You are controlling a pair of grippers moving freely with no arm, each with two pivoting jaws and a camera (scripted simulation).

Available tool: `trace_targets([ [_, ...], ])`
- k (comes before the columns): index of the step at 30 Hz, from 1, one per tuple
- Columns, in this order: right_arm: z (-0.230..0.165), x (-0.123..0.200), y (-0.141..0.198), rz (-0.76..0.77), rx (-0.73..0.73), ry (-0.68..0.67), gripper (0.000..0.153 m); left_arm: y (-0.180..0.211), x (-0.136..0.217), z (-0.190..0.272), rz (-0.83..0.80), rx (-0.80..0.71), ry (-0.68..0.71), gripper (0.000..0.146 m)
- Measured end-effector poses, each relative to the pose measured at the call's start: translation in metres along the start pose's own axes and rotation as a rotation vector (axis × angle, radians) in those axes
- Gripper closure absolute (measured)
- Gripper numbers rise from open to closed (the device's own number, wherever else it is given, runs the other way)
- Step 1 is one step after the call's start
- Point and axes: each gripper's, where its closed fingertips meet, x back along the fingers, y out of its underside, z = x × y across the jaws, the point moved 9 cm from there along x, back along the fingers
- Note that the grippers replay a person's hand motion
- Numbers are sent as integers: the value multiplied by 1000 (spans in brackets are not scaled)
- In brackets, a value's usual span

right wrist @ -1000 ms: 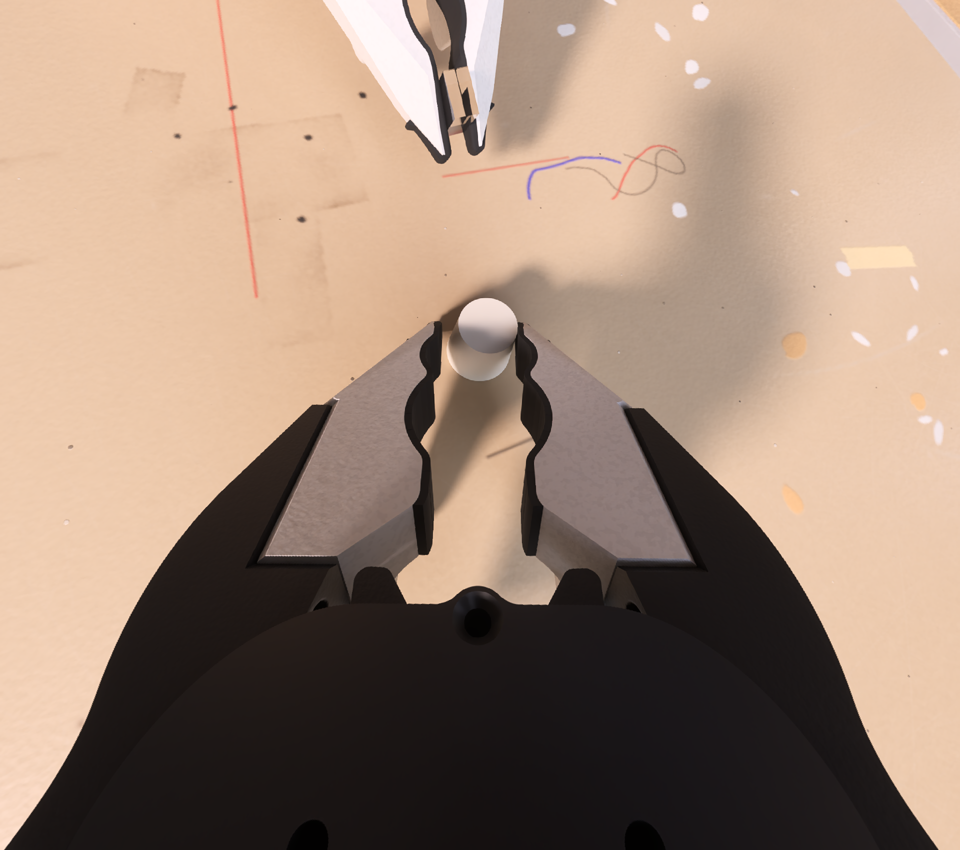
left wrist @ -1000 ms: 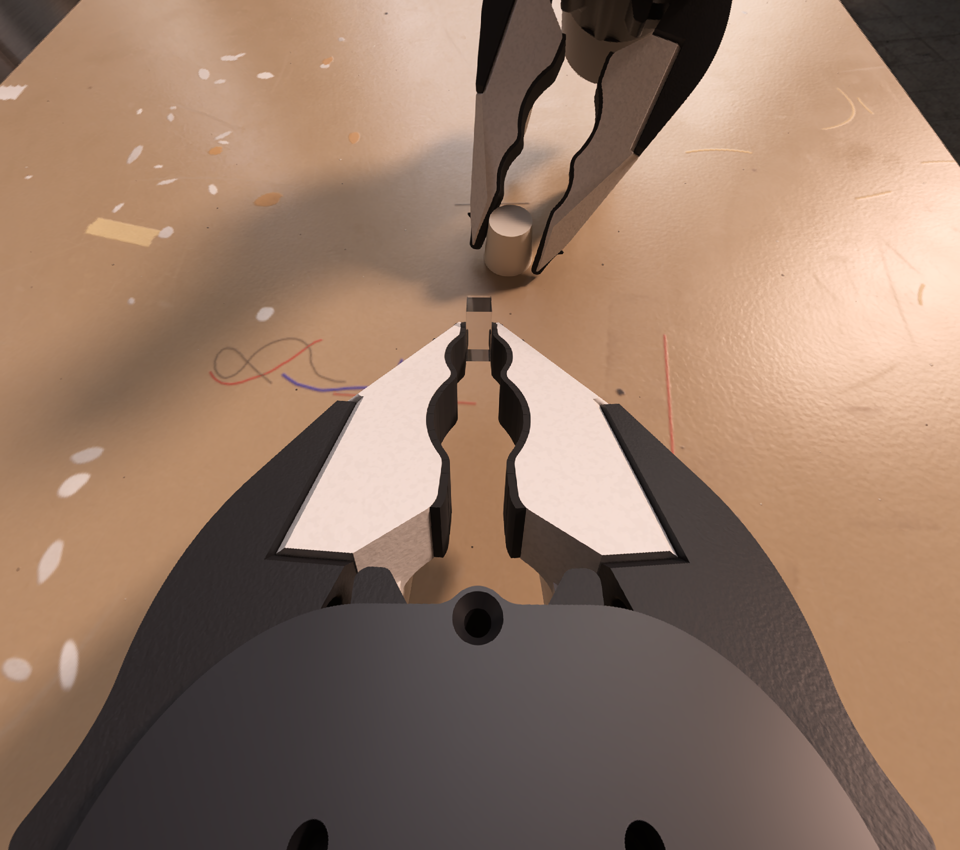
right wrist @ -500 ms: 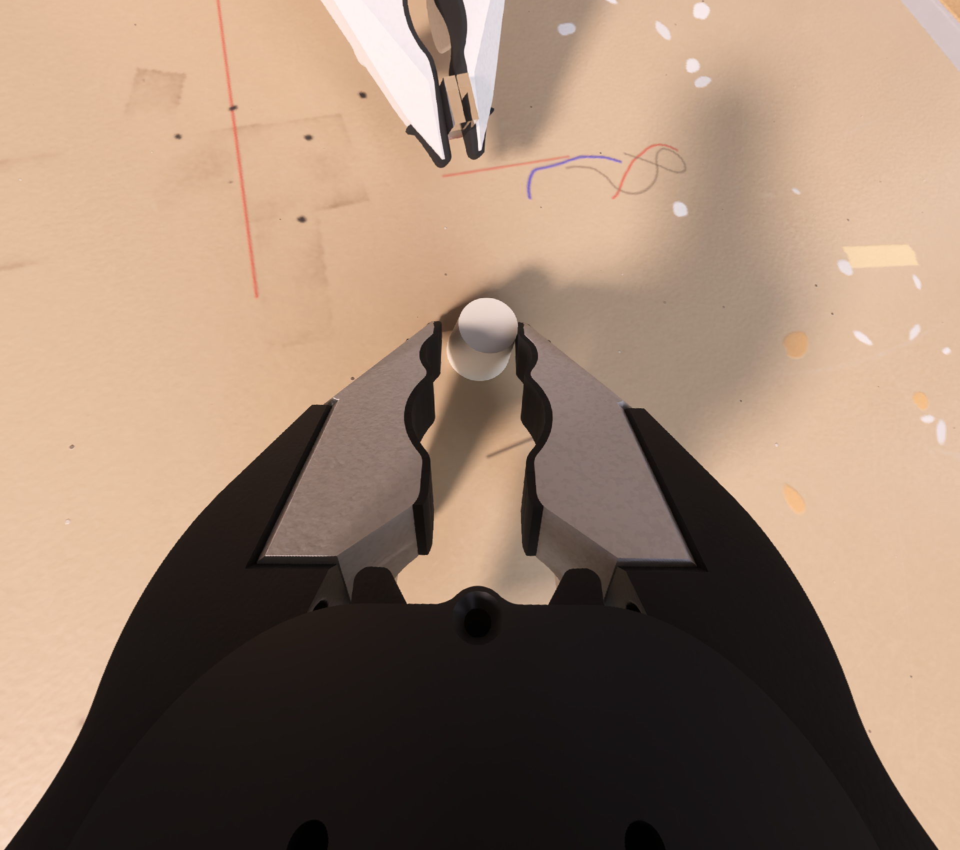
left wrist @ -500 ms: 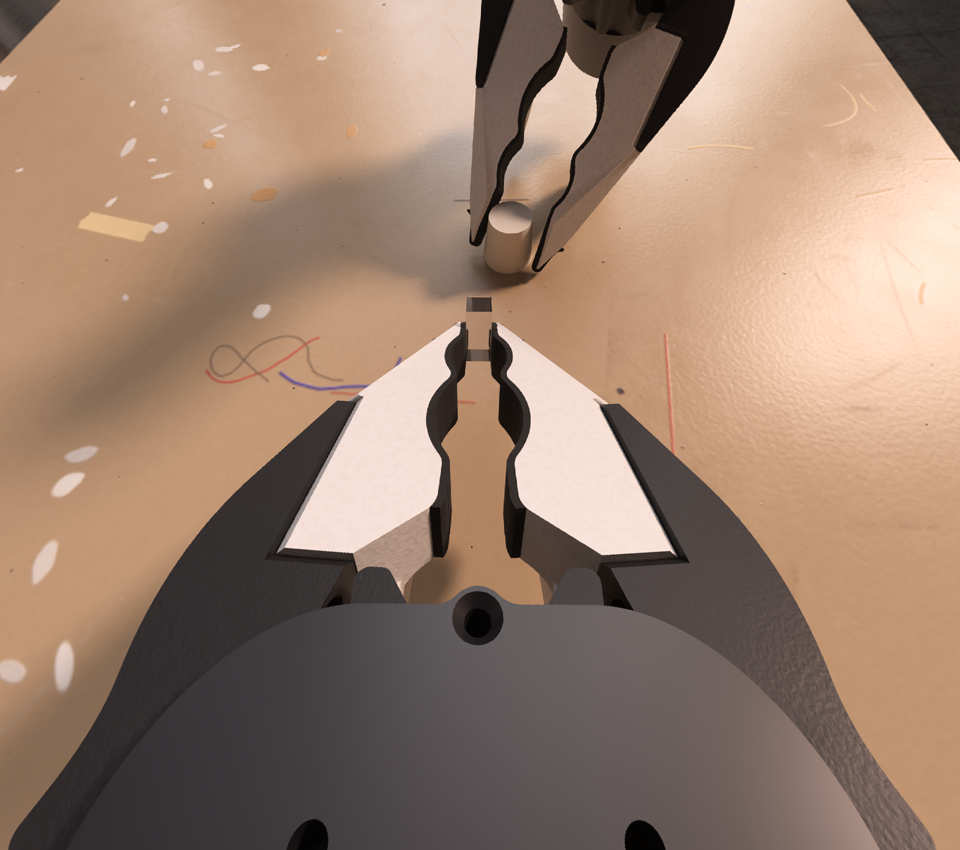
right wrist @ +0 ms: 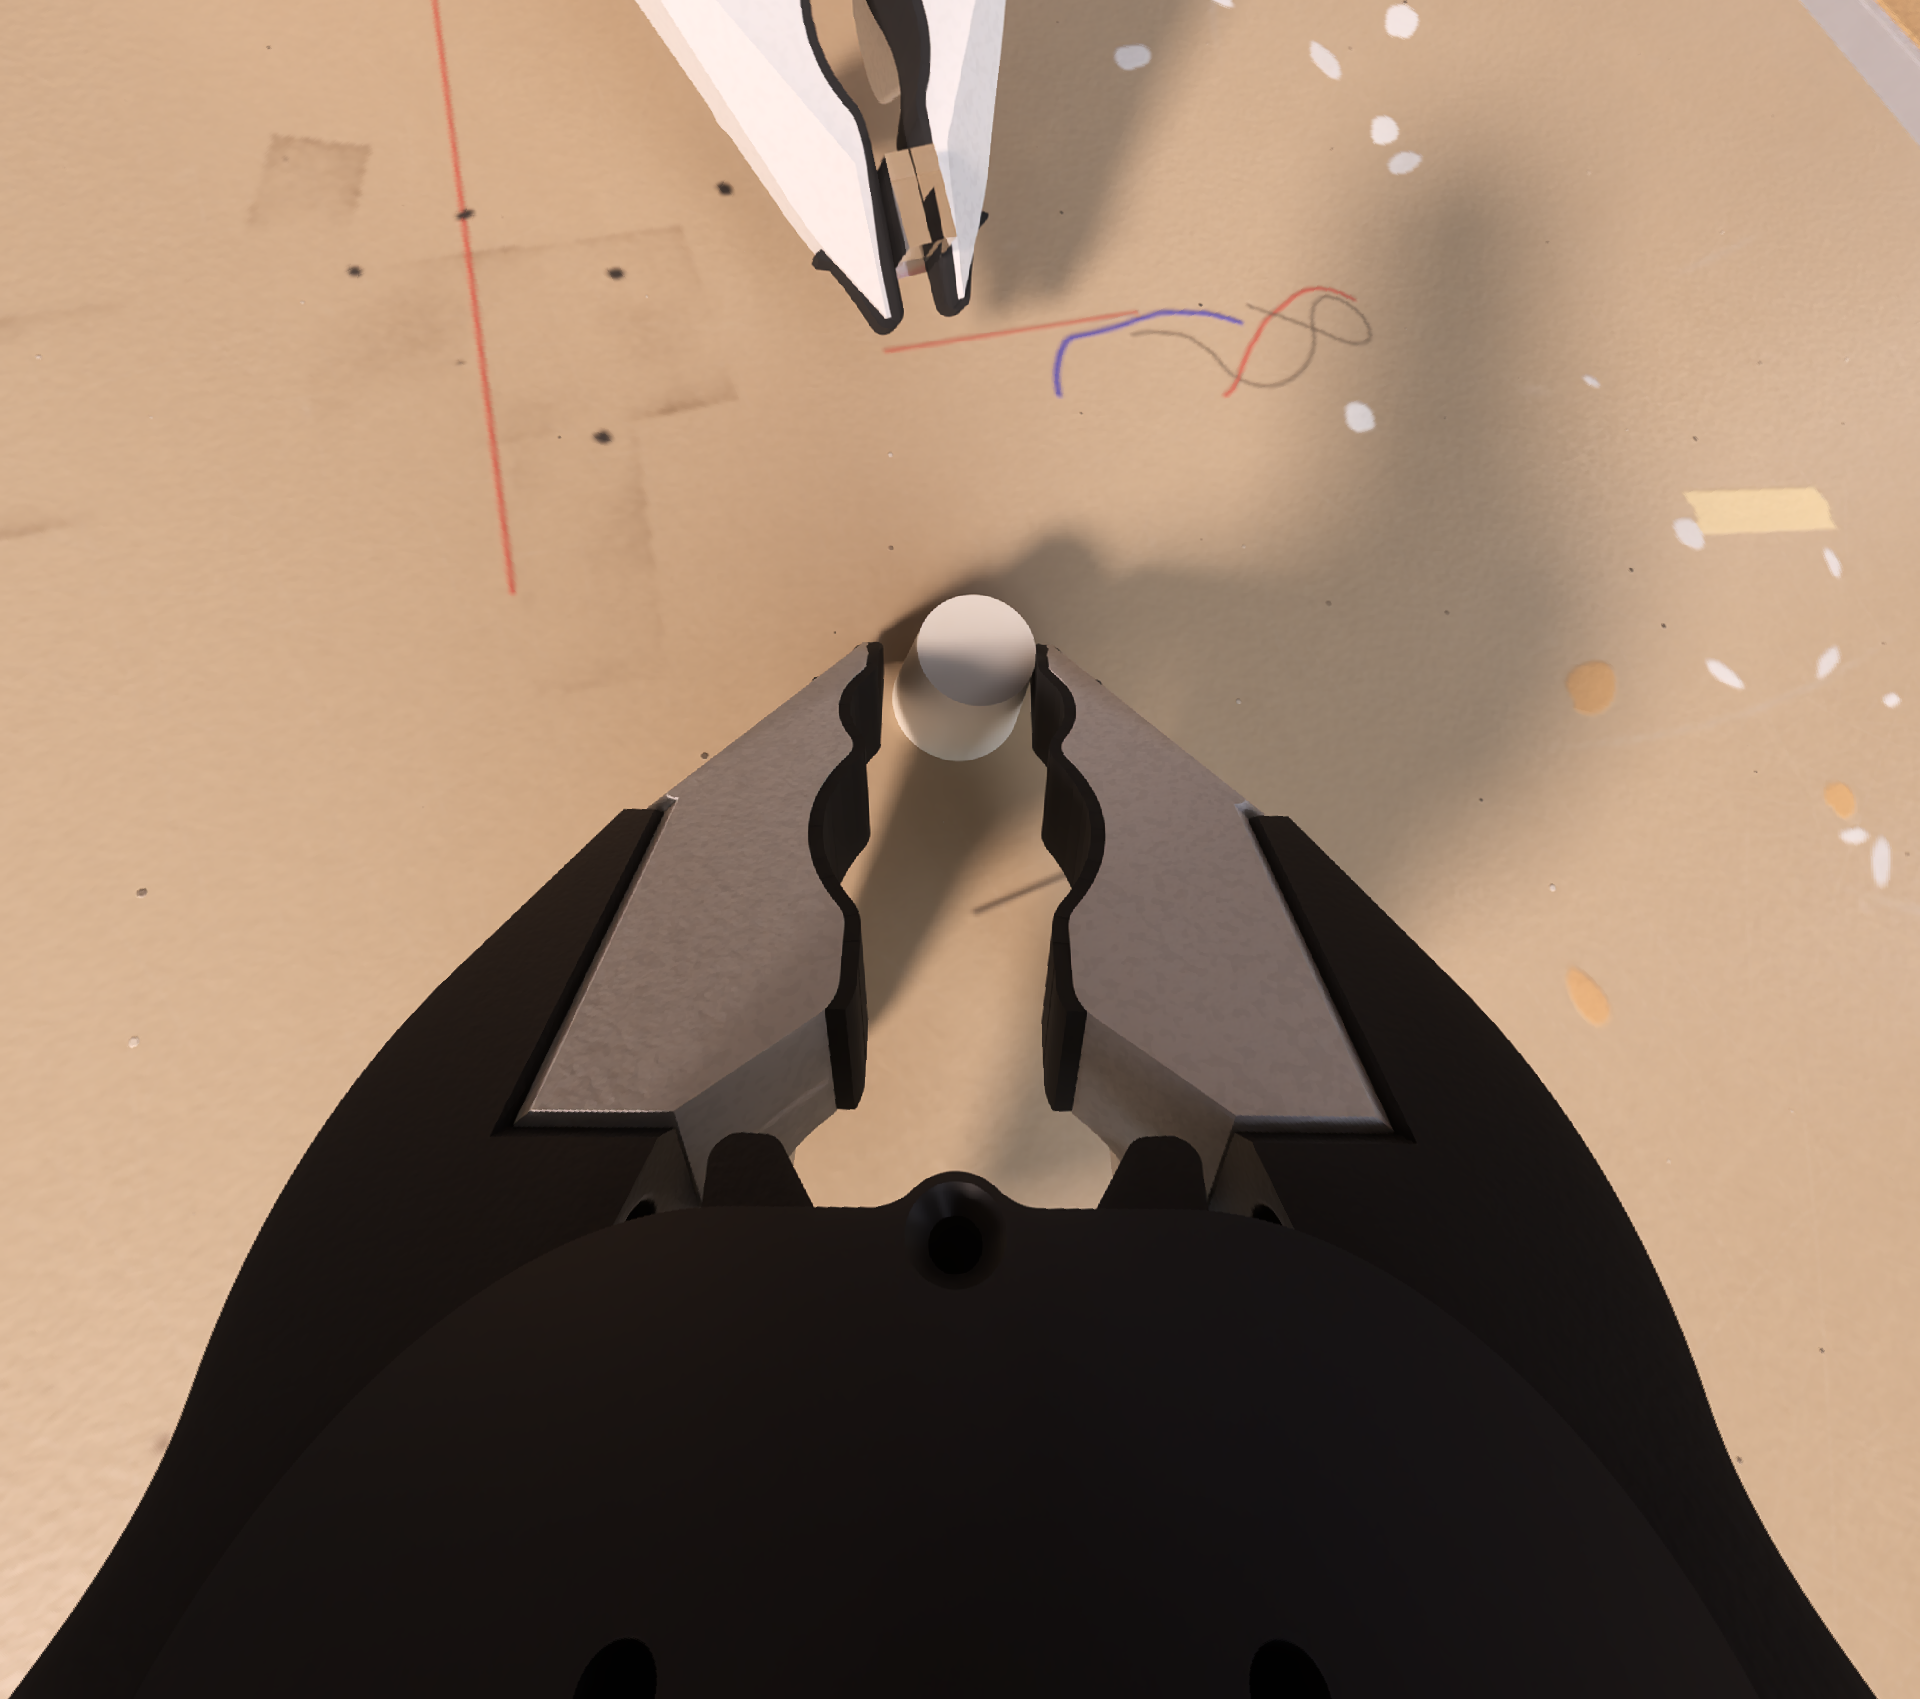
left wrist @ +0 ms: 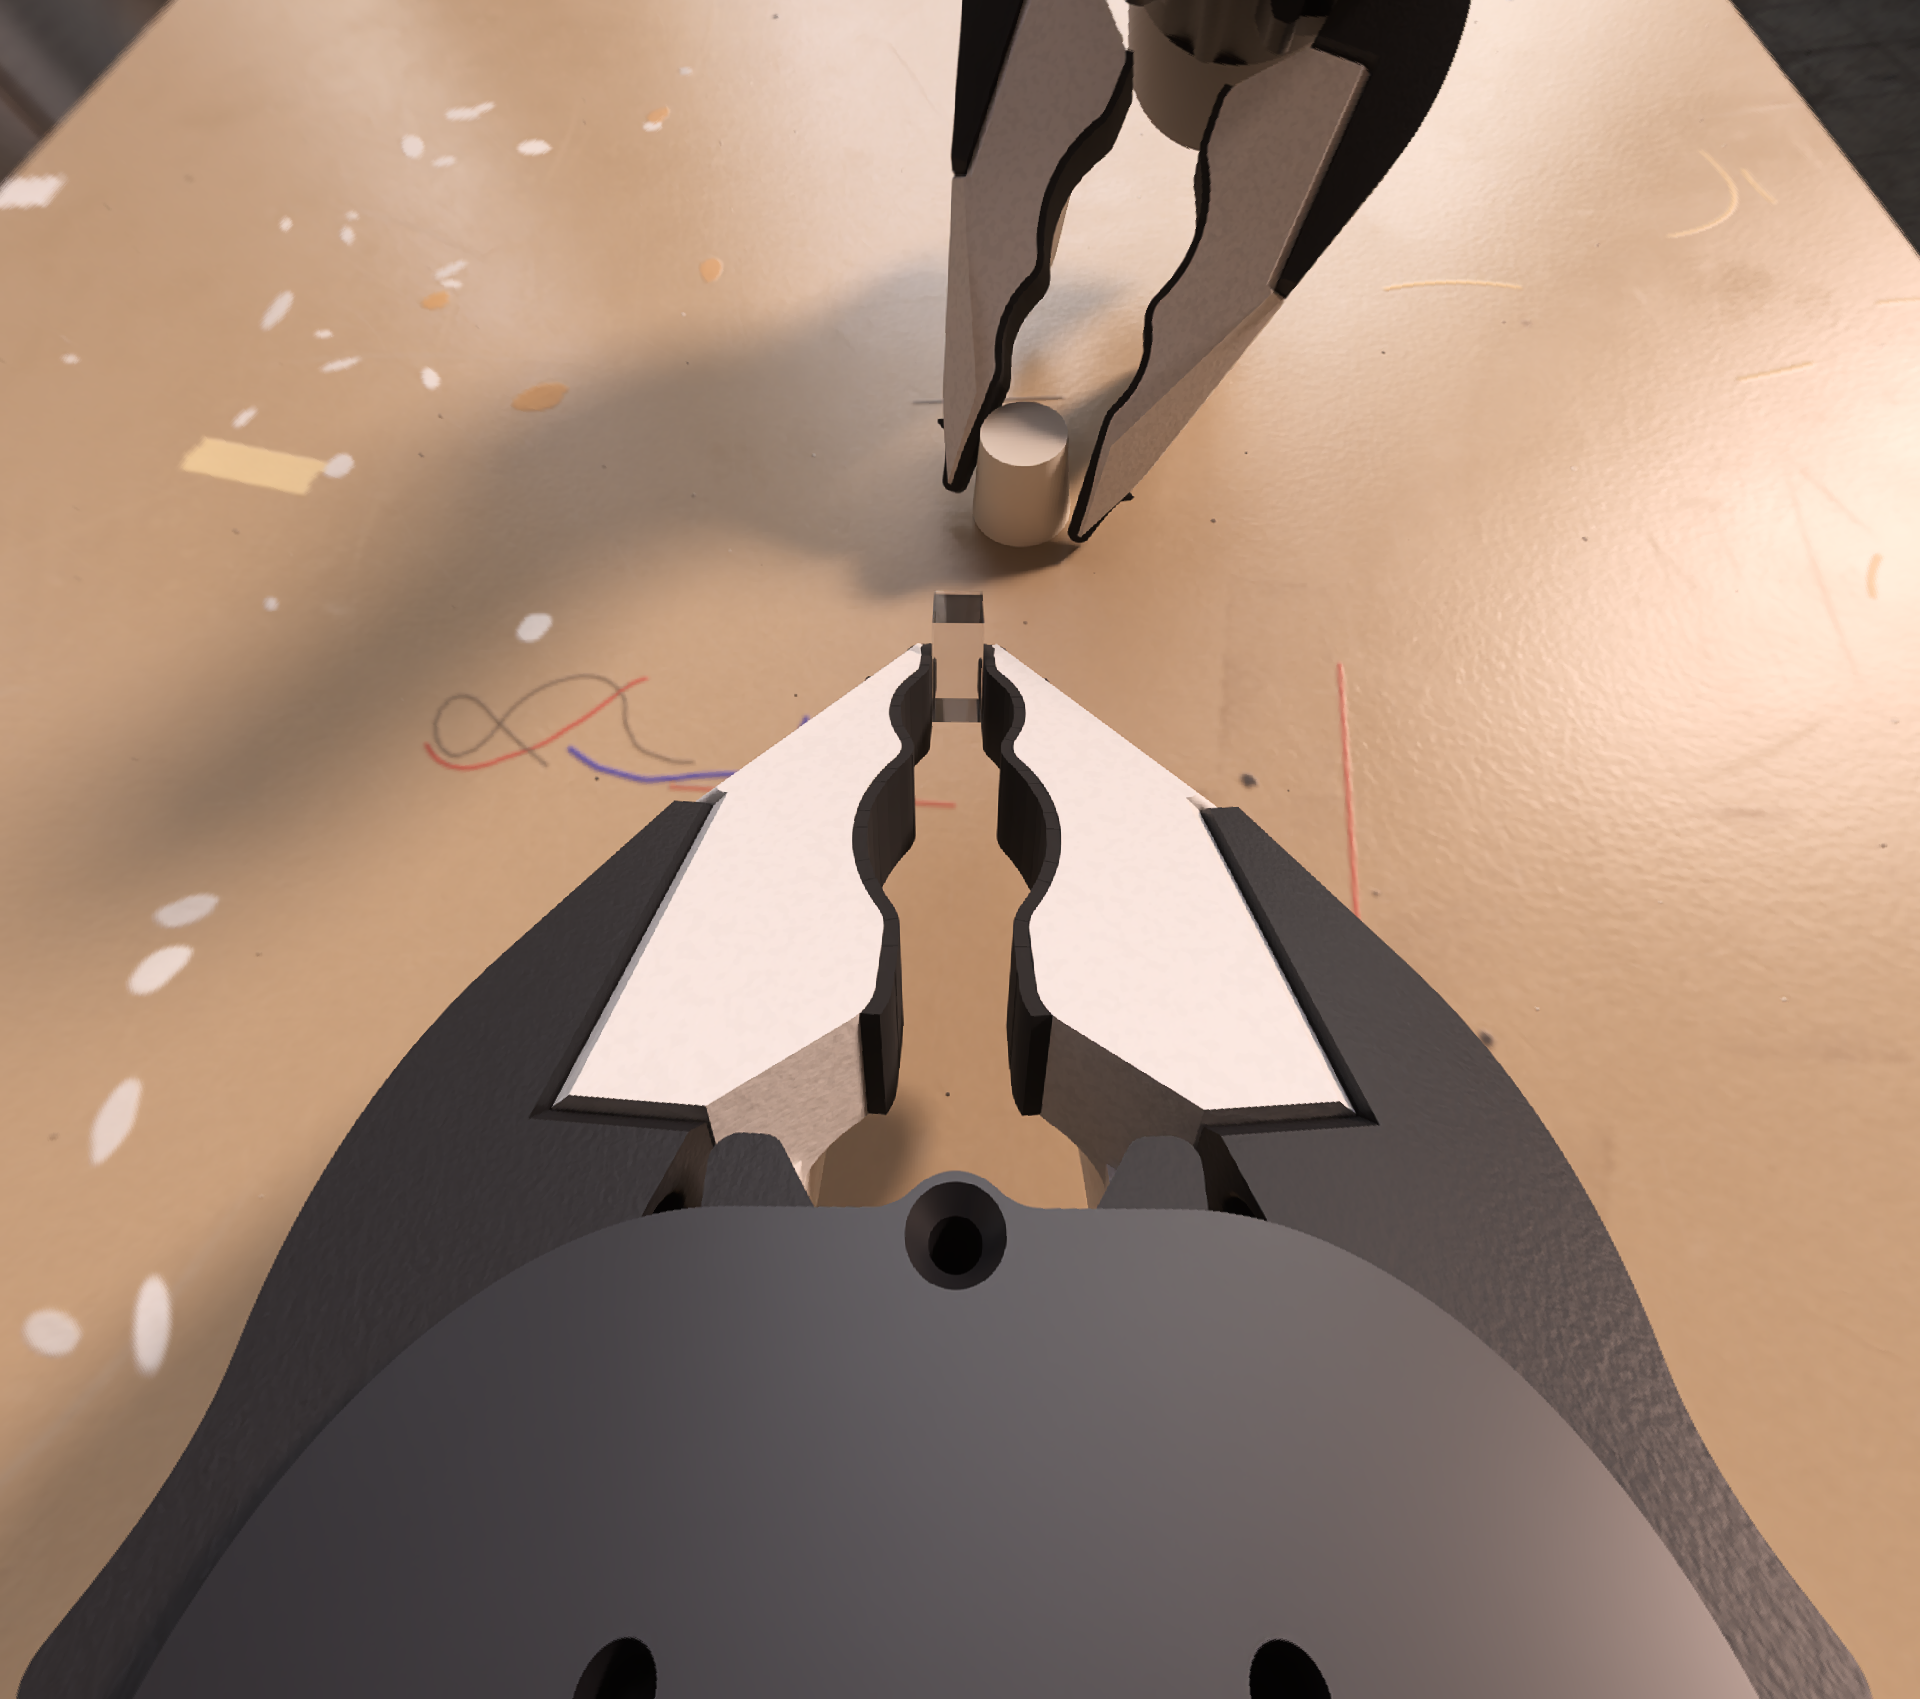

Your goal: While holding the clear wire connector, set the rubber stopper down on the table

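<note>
Left wrist view: the left gripper (left wrist: 957, 662) has its fingers (left wrist: 774, 870) clenched on the connector (left wrist: 957, 623), a small clear block pinched at the very tips, with its far end sticking out past them above the surface (left wrist: 1558, 662). Just ahead, the right gripper (left wrist: 1023, 496) points steeply down, its tips at the surface on either side of the stopper (left wrist: 1021, 475). The stopper is a pale, stubby cylinder standing upright on the surface in the gripper's shadow. One finger tip lies against its side; a narrow gap shows between the stopper and the other tip, so the fingers look released around it.

Right wrist view: the stopper (right wrist: 964, 681) stands between the tips of the right gripper (right wrist: 961, 662), seen from above, its round top facing the camera. The fingers (right wrist: 727, 922) flank it closely; contact cannot be told from here. Beyond it, well apart from the stopper, the left gripper (right wrist: 923, 304) comes in from the top edge with the connector (right wrist: 920, 210) clamped between its white fingers. Pen squiggles (right wrist: 1216, 340) in blue, red and grey lie on the surface (right wrist: 260, 714) beside the left gripper's tips, a long red line (right wrist: 468, 247) runs to the other side, and white flecks (right wrist: 1351, 39) dot the far corner.
</note>
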Motion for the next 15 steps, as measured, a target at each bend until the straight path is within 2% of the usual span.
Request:
trace_targets([
  [3,0,0,0,0,0,2,124,-3,3,6,50,-131,-72,139],
  [6,-1,2,2,2,-11,1,119,-11,11,16,163,-446,-333,139],
  [8,3,14,6,39,-46,-10,114,-18,13,21,127,-588,-422,139],
  [9,5,23,5,94,-80,-4,112,-22,15,23,93,-650,-454,139],
  [12,11,54,-10,389,-243,-61,115,-31,16,29,24,-840,-534,138],
  [15,10,54,-25,567,-262,-71,125,-38,14,35,-7,-1012,-581,138],
])
